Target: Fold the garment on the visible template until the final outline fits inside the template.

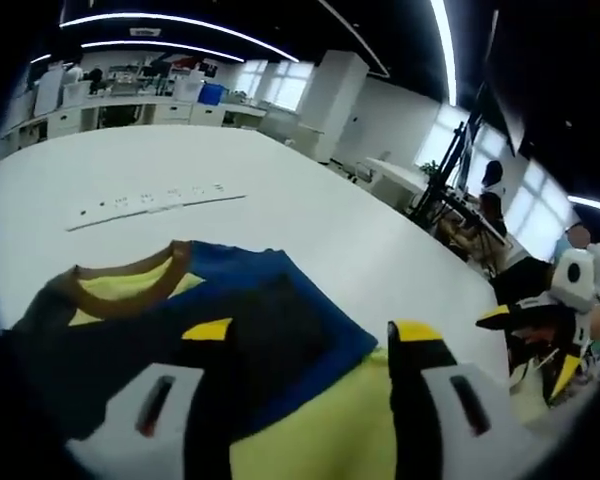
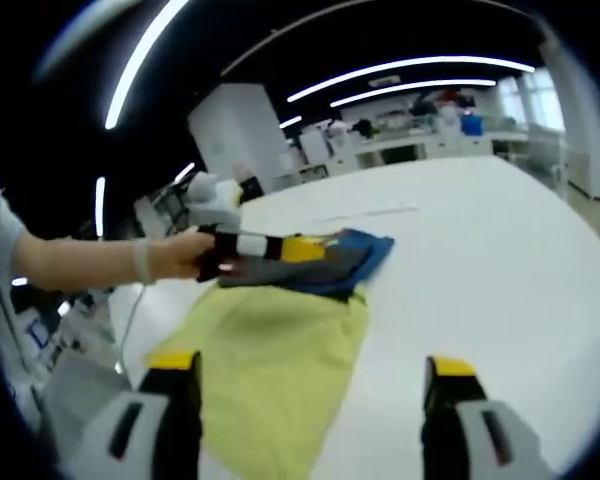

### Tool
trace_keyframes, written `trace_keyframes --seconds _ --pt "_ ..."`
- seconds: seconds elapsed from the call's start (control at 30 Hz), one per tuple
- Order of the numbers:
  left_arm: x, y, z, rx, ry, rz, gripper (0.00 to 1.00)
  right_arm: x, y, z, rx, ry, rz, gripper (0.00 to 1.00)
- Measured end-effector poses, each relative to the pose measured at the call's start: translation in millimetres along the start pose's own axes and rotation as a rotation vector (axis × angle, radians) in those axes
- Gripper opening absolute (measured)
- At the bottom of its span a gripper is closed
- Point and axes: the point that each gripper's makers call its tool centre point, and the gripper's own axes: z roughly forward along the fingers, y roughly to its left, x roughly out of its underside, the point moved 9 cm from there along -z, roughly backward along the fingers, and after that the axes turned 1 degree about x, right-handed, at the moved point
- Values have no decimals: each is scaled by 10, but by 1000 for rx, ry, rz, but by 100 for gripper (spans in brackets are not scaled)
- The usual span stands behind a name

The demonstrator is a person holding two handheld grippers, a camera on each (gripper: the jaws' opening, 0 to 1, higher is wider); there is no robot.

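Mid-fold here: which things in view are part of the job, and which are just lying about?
Part of the job:
- garment, yellow body with blue and dark sleeves, brown collar
- left gripper, jaws open over it
- right gripper, jaws open
- white table

Just lying about:
- white strip with small marks beyond the collar
- desks and shelves in the background

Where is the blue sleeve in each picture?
Left gripper view: the blue sleeve lies in the lower middle, between this gripper's jaws, beside the brown collar.
Right gripper view: the sleeve is near the centre, just right of the left gripper.
Shared landmark: the yellow shirt body below the sleeve.
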Motion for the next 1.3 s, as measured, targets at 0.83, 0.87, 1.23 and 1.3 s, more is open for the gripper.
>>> trace_keyframes --seconds 0.83,0.87,1.23,1.3 --pt "284 254 -1135 -80 -7 29 75 87 76 -68 -5 58 -76 91" --pt "311 272 -1200 -89 -6 28 78 96 80 -73 -6 61 -78 91" --pt "660 225 -1912 -107 42 44 99 175 114 -128 -15 85 -100 90" --pt "721 249 -2036 -104 50 34 99 184 118 -134 -16 87 -97 90"
